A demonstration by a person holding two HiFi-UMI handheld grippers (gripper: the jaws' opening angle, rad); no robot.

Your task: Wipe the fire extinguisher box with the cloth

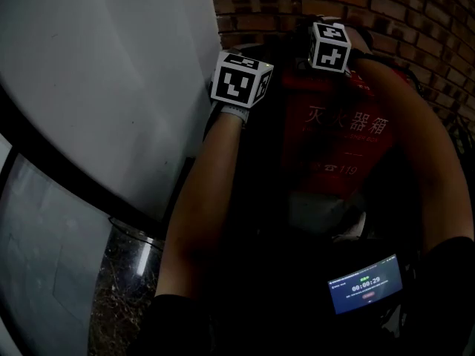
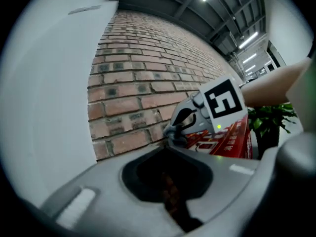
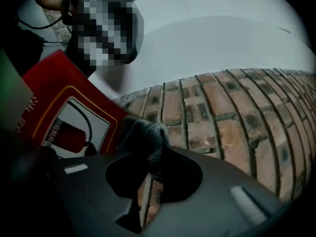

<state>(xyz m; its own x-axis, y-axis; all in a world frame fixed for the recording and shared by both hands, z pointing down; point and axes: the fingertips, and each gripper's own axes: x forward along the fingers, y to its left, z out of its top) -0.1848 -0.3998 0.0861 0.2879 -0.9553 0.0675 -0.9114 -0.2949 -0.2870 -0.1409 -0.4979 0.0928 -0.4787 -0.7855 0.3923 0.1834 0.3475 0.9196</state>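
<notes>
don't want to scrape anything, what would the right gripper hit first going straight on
Probably the brick wall, with the grey cloth pinched in the right gripper tongs touching first. The red fire extinguisher box lies left of that line, though depth is hard to judge.

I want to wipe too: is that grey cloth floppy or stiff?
Probably floppy: the grey cloth bunches into a soft wad where the right gripper pinches it. Its fuzzy weave likely grips rather than slips.
</notes>
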